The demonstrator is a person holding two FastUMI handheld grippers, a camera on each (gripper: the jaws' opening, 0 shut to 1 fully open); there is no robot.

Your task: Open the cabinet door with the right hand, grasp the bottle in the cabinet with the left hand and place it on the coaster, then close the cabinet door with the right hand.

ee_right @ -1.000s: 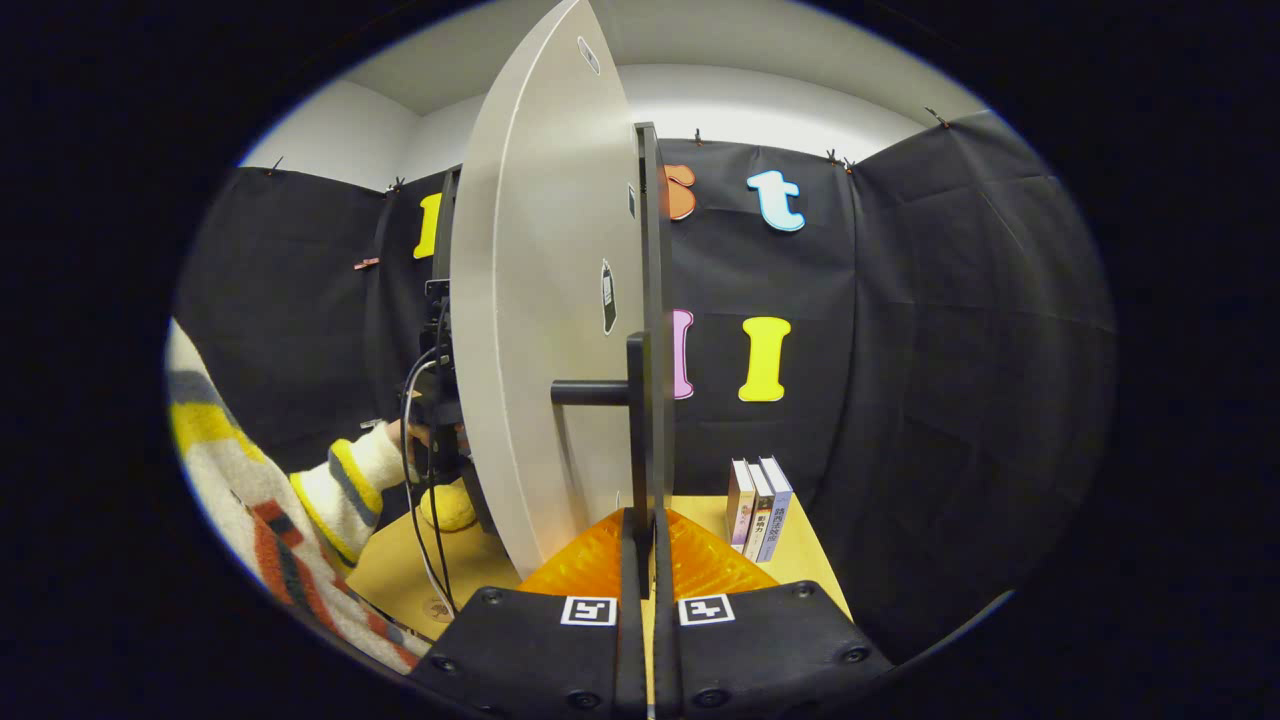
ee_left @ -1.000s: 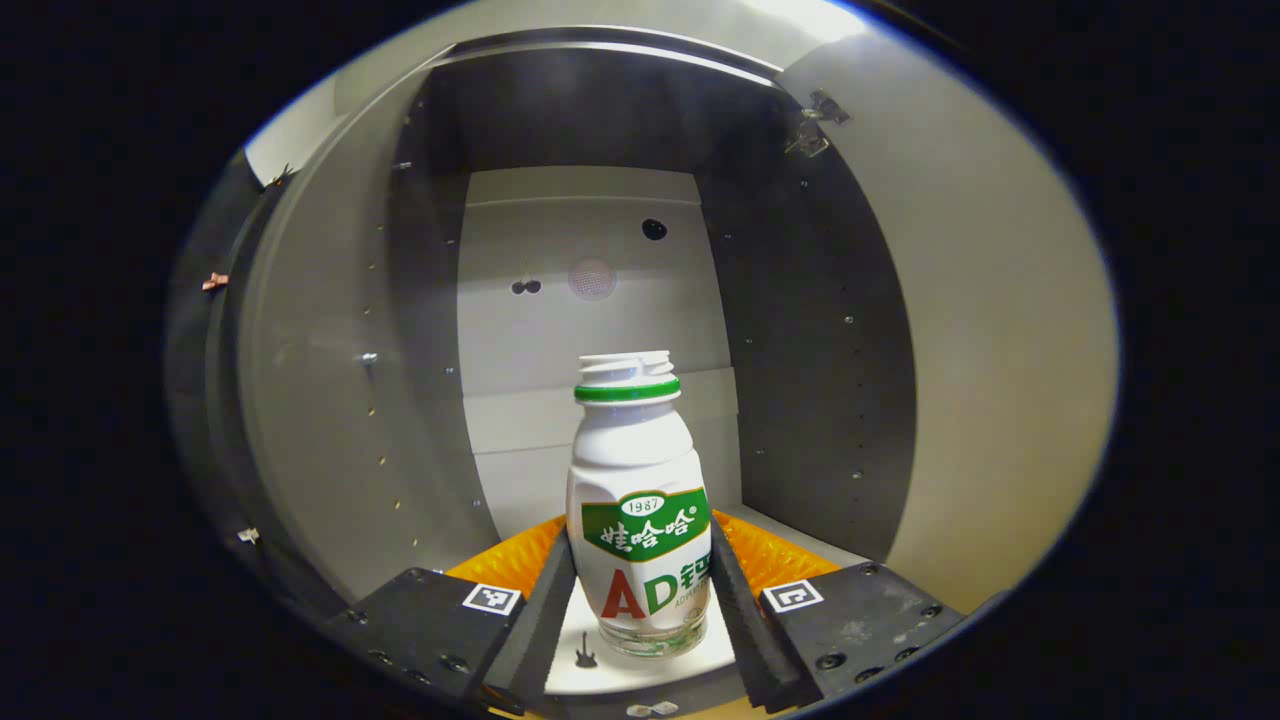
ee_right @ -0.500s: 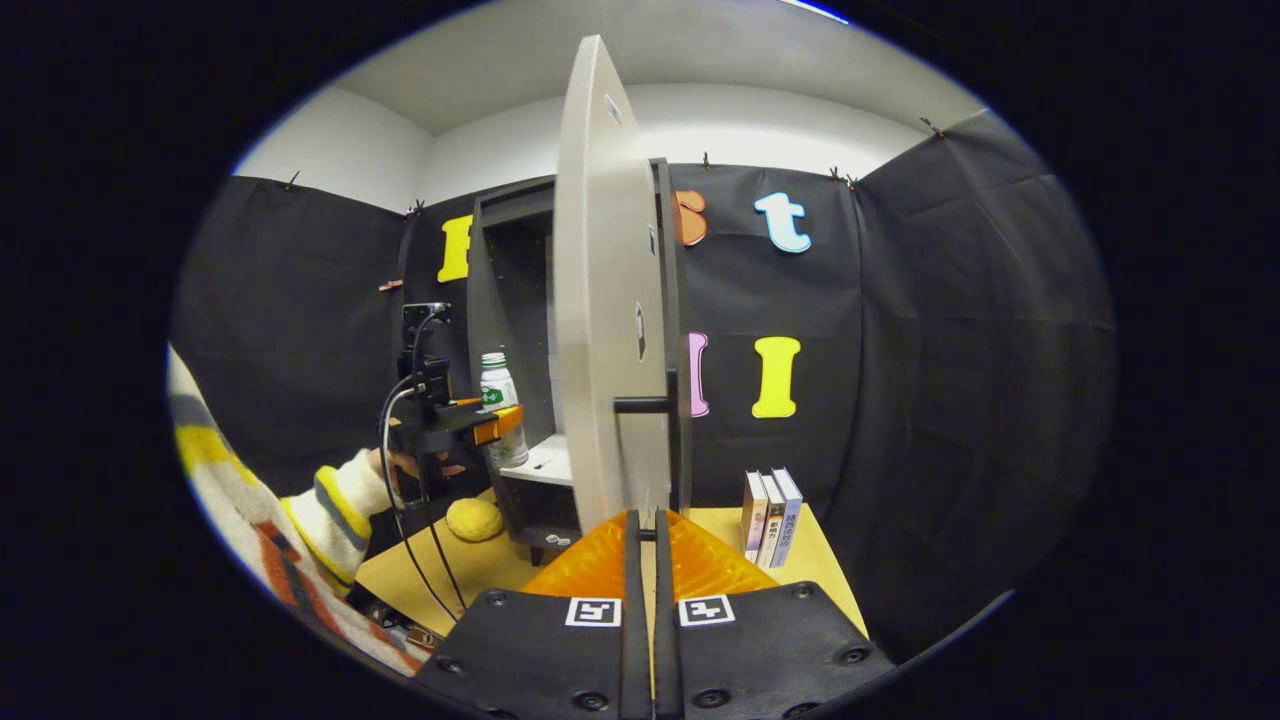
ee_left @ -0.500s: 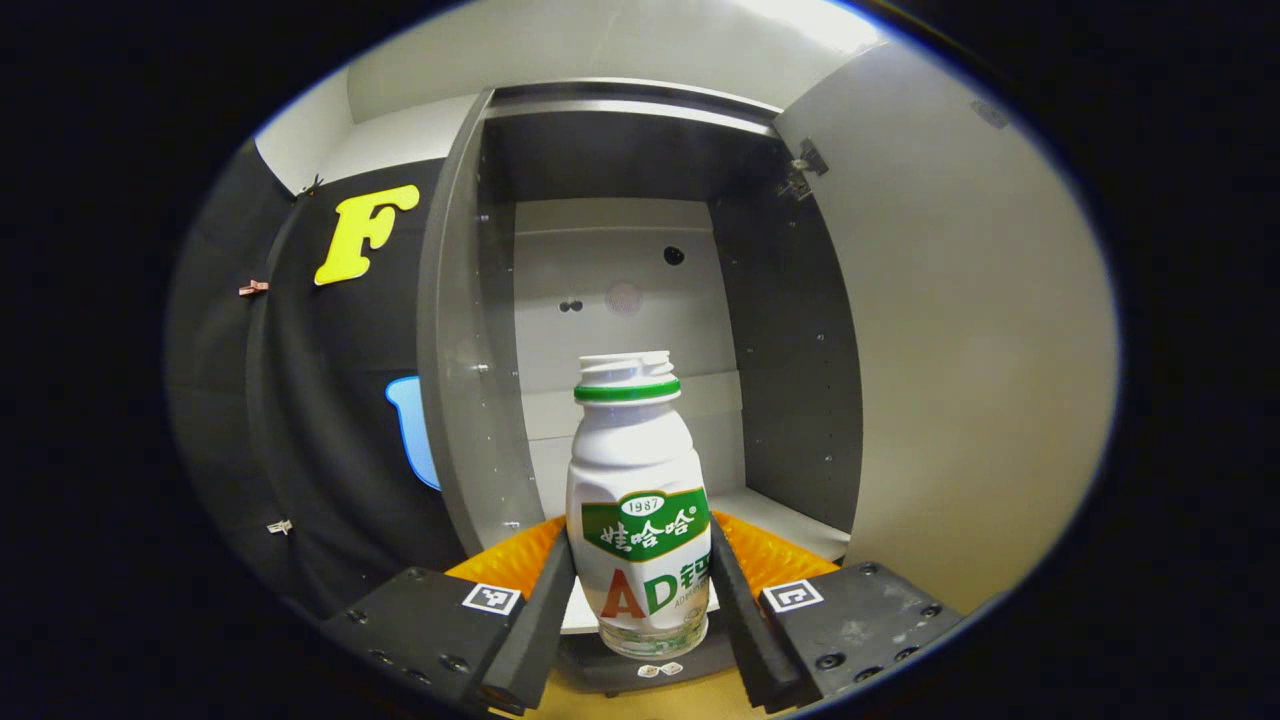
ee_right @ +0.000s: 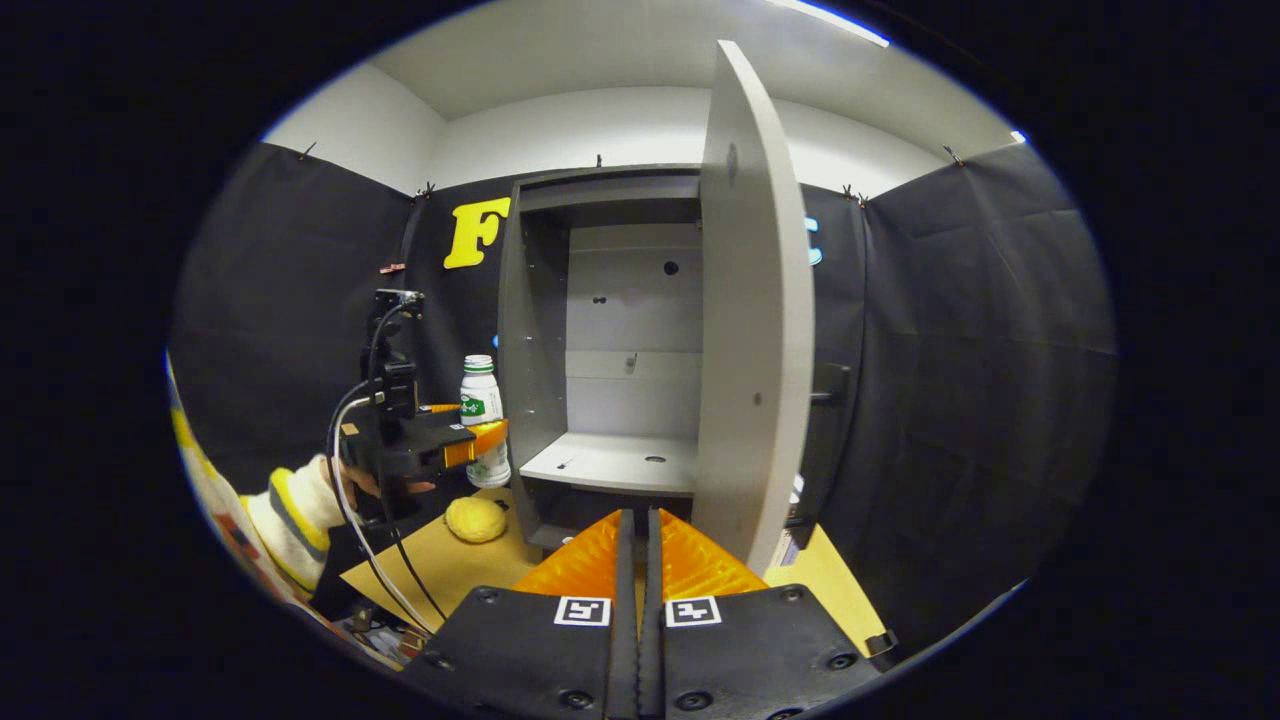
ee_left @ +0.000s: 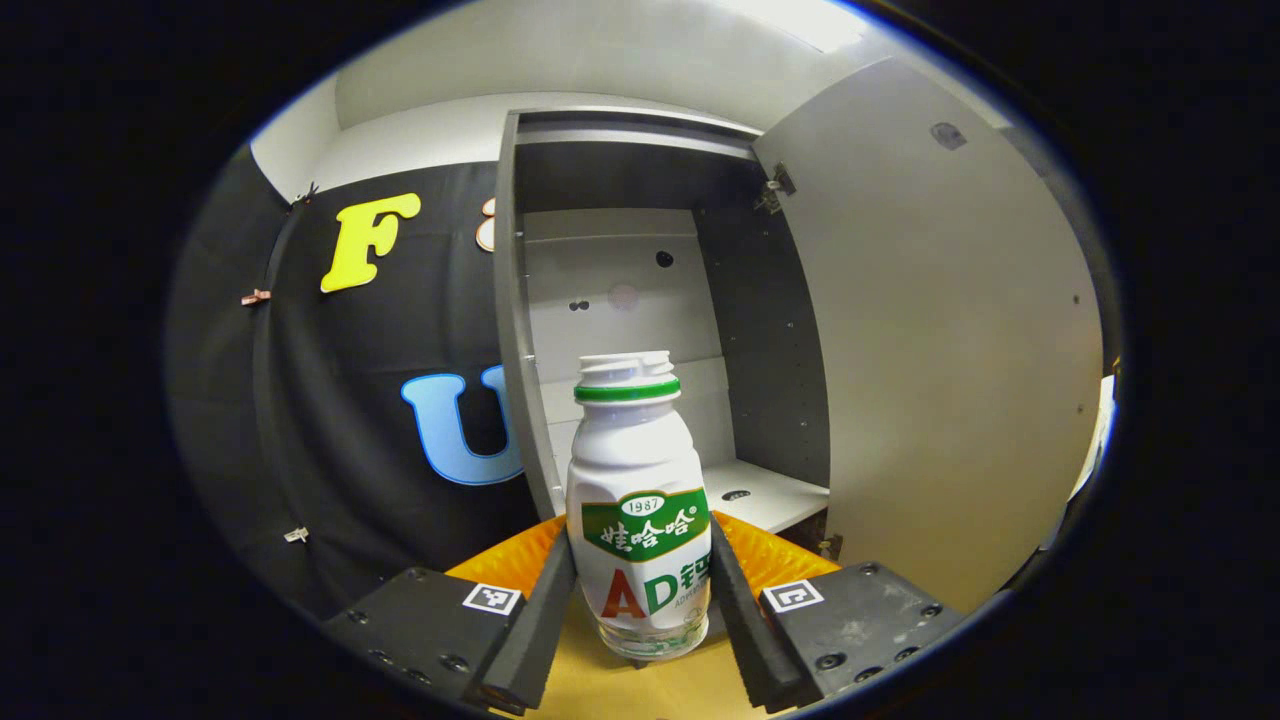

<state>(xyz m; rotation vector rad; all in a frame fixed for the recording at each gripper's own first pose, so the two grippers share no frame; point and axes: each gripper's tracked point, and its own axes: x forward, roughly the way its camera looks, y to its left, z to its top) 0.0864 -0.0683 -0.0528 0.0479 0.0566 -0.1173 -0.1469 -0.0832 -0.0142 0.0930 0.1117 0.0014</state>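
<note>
The bottle, white with a green neck ring and a printed label, stands upright between the two fingers of the left gripper, which press on its lower body from either side; its clear base hangs above the tan tabletop, outside the cabinet and in front of that cabinet's left side wall. In the right gripper view the same bottle appears to the left of the cabinet, clamped in the left gripper, whose handle is held by a hand emerging from a striped sleeve; cables trail down from the device. The cabinet interior holds nothing but small dark marks on its white shelf, too small to identify. The cabinet door stands wide open, seen nearly edge-on, and hides the booth wall and whatever is behind it; its handle is partly visible past the door's edge. A yellow rounded object lies on the table near the cabinet's foot; its nature cannot be determined. The right gripper has its fingers pressed together on nothing, apart from the door.
</note>
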